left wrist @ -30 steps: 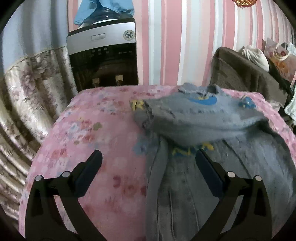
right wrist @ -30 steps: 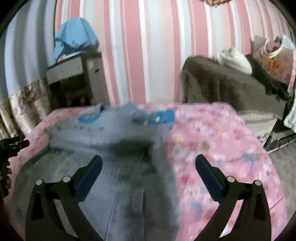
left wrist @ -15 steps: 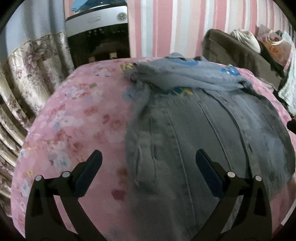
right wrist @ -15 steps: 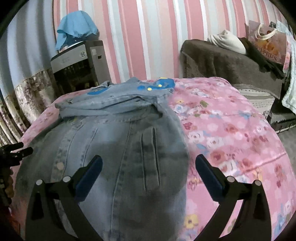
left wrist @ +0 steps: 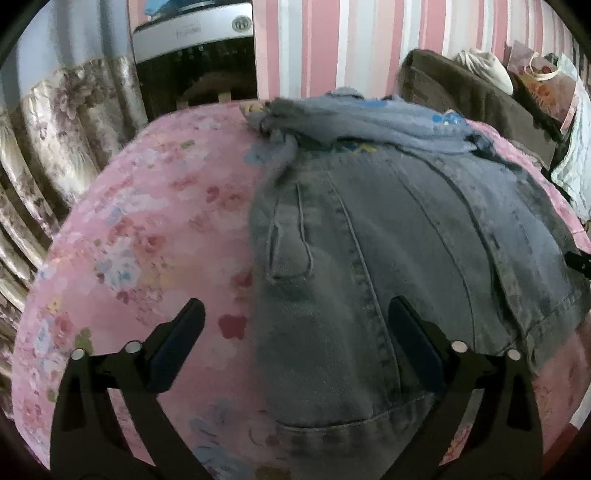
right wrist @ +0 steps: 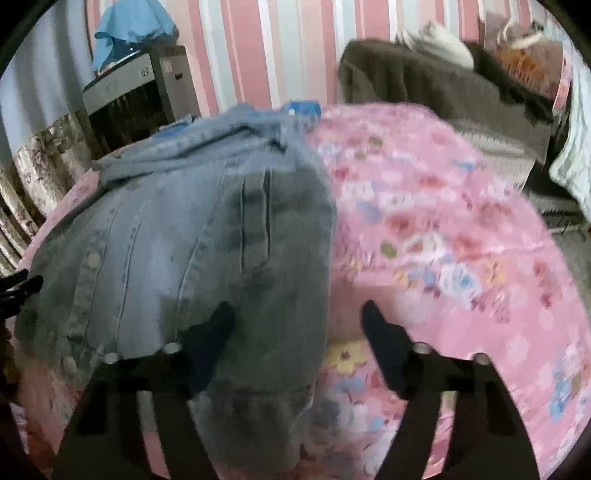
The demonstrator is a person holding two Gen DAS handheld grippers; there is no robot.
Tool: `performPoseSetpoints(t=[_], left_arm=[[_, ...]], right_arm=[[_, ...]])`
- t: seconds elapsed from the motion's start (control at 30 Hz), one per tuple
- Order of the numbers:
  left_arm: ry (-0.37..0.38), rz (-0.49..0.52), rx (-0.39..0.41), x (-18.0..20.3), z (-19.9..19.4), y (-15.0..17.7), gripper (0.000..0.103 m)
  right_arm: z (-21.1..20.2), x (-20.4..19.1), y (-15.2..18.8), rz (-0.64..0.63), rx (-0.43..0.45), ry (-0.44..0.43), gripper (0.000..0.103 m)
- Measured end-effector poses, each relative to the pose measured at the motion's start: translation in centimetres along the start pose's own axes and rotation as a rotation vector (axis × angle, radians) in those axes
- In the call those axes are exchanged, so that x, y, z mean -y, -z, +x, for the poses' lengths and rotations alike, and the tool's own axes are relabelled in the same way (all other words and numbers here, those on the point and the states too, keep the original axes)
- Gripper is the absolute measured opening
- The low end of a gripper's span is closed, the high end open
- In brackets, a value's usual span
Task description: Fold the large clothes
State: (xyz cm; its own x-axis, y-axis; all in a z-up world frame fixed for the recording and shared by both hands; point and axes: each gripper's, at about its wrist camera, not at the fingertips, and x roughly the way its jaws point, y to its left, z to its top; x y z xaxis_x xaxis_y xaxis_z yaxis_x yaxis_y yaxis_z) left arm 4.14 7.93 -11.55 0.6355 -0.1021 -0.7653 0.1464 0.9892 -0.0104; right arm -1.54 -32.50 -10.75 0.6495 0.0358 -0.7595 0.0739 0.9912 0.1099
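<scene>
Denim jacket [left wrist: 369, 236] lies flat on the pink floral bed [left wrist: 147, 229], sleeves folded across the top. Left hand-held gripper [left wrist: 295, 332] and right hand-held gripper [right wrist: 299, 328] each straddle a hem corner, jaws closing, not pinching yet. Risk: pads catch the bedcover too, or only the top layer. Right view is blurry, so unsure.

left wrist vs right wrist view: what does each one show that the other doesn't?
Left wrist only: the jacket's left edge and pocket flap, the left gripper straddling that edge, jaws closing.
Right wrist only: the jacket's right edge, the blue cloth on the appliance, the right gripper over that edge, jaws closing, no pad pressing yet.
Both: denim jacket, pink floral cover, striped wall.
</scene>
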Motion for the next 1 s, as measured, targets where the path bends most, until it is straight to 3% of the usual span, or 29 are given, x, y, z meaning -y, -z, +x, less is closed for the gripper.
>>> performPoseSetpoints(t=[0.1, 0.23, 0.27, 0.3, 0.33, 0.4, 0.57, 0.8, 1.0], left_arm=[[0.066, -0.024, -0.021, 0.1, 0.0, 0.2, 0.069], [0.088, -0.007, -0.033, 0.6, 0.0, 0.5, 0.055], [0.095, -0.005, -0.033, 0.7, -0.1, 0.4, 0.052], [0.099, 0.001, -0.034, 0.9, -0.1, 0.3, 0.042], [0.111, 0.012, -0.031, 1.2, -0.3, 0.1, 0.026], [0.116, 0.025, -0.011, 1.4, -0.8, -0.5, 0.008], [0.21, -0.001, 0.071, 0.5, -3.0, -3.5, 0.007], [0.215, -0.003, 0.219, -0.2, -6.7, -8.7, 0.007], [0.188, 0.008, 0.268, 0.3, -7.2, -12.6, 0.007]], right_arm=[[0.3, 0.0, 0.5, 0.002, -0.031, -0.036, 0.055], [0.6, -0.4, 0.6, -0.033, -0.054, -0.037, 0.052], [0.5, -0.4, 0.5, -0.03, -0.053, -0.058, 0.036], [0.5, -0.5, 0.4, -0.024, -0.055, -0.088, 0.021], [0.3, -0.7, 0.2, -0.024, -0.046, -0.112, 0.018], [-0.4, -1.1, -0.6, -0.044, -0.011, -0.122, 0.011], [-3.3, 0.0, -3.5, 0.005, 0.111, -0.176, 0.01], [-8.0, -1.1, -8.8, -0.055, 0.318, -0.154, 0.01], [-8.1, -2.8, -12.1, -0.109, 0.376, -0.109, 0.01]])
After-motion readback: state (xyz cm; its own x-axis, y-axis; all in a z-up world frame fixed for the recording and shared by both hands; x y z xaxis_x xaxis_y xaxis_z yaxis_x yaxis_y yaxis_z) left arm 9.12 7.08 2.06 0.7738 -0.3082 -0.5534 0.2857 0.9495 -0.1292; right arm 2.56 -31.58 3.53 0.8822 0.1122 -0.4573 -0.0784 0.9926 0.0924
